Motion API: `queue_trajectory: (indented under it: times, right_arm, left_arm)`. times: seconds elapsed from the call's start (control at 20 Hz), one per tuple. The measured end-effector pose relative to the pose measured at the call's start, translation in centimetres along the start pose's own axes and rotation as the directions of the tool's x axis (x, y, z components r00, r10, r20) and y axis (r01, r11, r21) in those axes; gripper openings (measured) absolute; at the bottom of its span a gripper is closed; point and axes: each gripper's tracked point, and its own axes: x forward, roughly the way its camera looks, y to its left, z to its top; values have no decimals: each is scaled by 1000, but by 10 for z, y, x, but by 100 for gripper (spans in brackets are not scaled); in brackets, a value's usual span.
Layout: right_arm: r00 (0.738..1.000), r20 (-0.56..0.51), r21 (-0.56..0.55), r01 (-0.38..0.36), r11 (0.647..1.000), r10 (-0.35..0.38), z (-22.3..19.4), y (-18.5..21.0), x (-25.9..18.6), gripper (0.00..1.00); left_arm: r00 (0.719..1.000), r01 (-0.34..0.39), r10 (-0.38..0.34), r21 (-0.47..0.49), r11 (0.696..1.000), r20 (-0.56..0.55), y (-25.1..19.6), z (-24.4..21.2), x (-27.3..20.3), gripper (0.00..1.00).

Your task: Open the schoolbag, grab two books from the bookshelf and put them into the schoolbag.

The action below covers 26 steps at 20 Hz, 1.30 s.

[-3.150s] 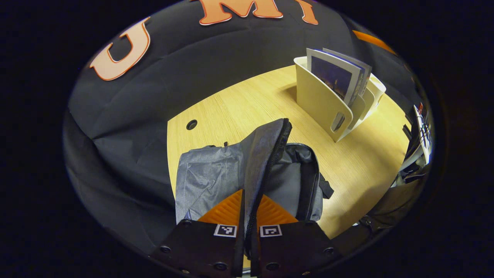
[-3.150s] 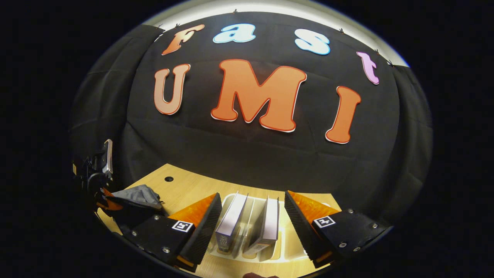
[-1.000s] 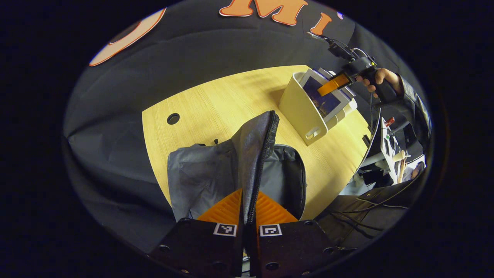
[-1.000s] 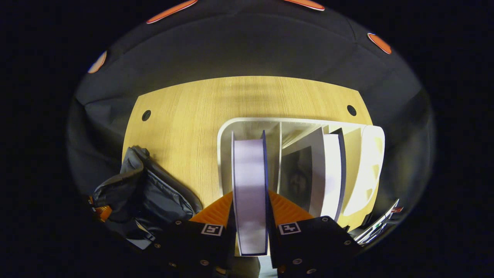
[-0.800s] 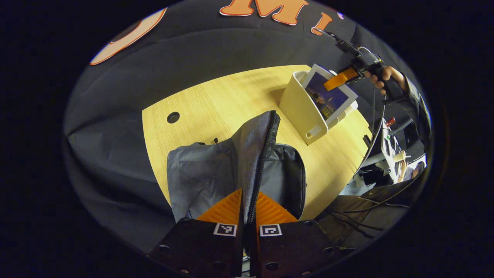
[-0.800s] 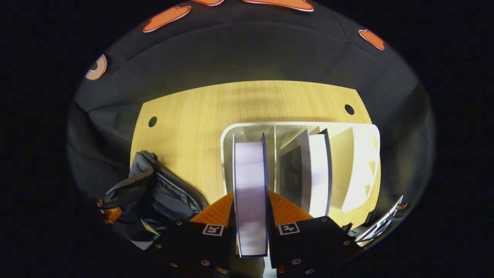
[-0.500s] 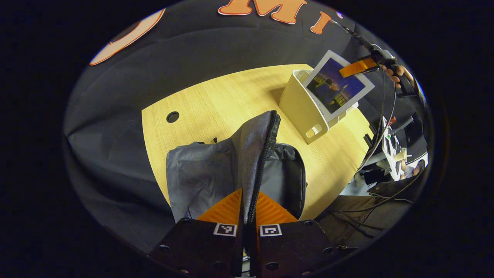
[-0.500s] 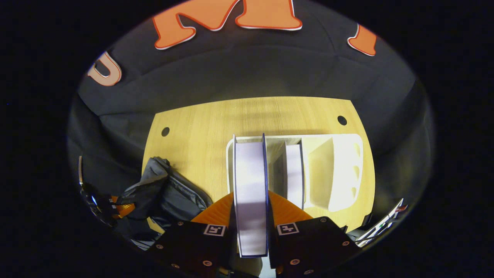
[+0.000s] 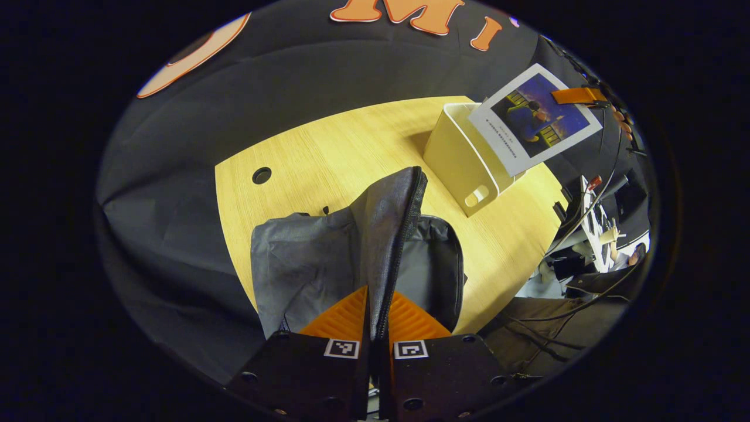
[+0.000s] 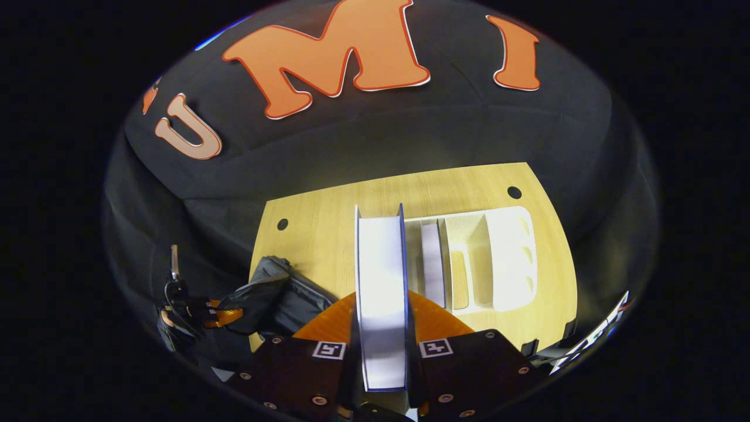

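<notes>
Holding the first book (image 10: 381, 293) clamped between both fingers, the right gripper (image 10: 381, 346) had it raised clear above the bookshelf (image 10: 510, 258), page edges facing the camera. In the left gripper view the same book (image 9: 536, 117) hung in the air over the shelf (image 9: 460, 155), cover showing, tilted. The left gripper (image 9: 378, 319) was closed on the raised flap (image 9: 389, 234) of the schoolbag (image 9: 304, 264), both fingers pressing the zipper edge, keeping the mouth open on the table (image 9: 328, 146).

Step in hand, judged: carrying book one from shelf to bag. The next move called for swinging the book across to the left, lining it up with the opening and lowering it in while the flap was held up.

A second book (image 10: 432, 264) stood in the shelf's slot. The bag's interior was dark; its depth could not be made out. The right gripper's far-off view was cut at the picture edge, only one finger (image 9: 577, 95) and part of a hand visible.
</notes>
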Motion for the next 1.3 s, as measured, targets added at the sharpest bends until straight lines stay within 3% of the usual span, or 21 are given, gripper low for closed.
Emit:
queue_trajectory:
  times: [0.05, 0.55, 1.3]
  right_arm:
    - [1000, 9, 13, -23, 1000, 23, -2, 5, -3, 31]
    - [971, -34, 99, -233, 967, 238, -76, 73, 19, 30]
    - [928, -75, 256, -336, 906, 365, -154, 148, 98, 30]
  left_arm:
    - [1000, -3, 3, -1, 1000, 2, 1, -1, 0, 8]
    - [1000, -23, 23, -2, 1000, 22, -1, -4, -1, 8]
    - [996, -58, 57, 12, 998, 61, -2, -7, -12, 8]
